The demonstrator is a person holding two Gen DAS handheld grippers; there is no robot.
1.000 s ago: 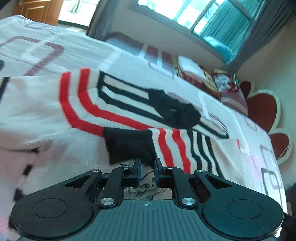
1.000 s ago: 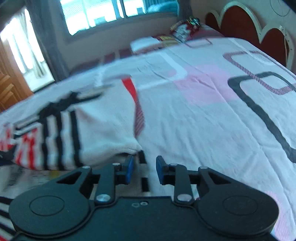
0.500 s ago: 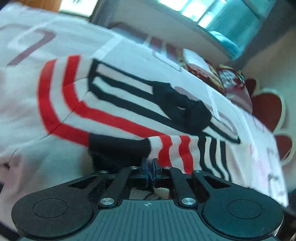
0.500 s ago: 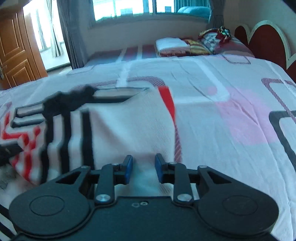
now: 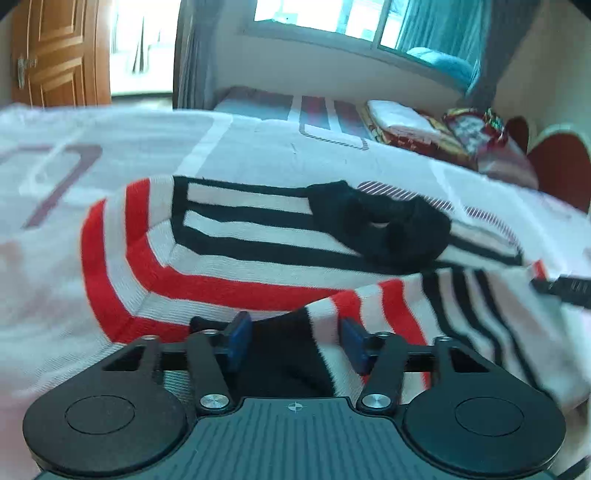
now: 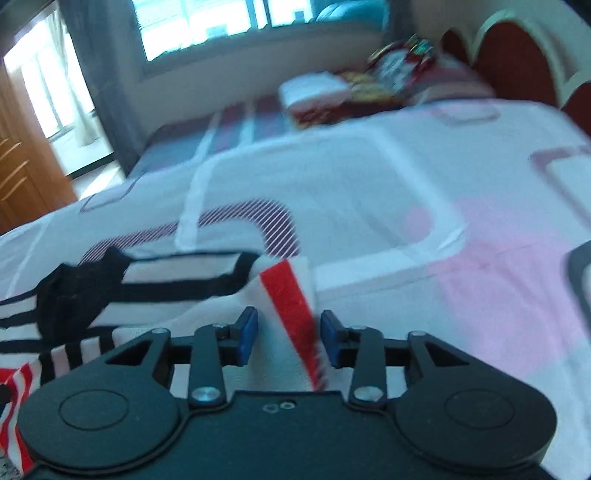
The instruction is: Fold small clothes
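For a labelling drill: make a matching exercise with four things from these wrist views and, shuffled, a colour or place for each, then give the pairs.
Things:
1. sweater cuff
2. headboard
3. door
4. folded bedding

Descriptions:
A. brown wood, at the far left of the room
B. black, lying between the fingers of the left gripper
C. dark red scallops with a pale edge
D. stacked at the far end of the bed, below the window

Pairs: 1-B, 2-C, 3-A, 4-D
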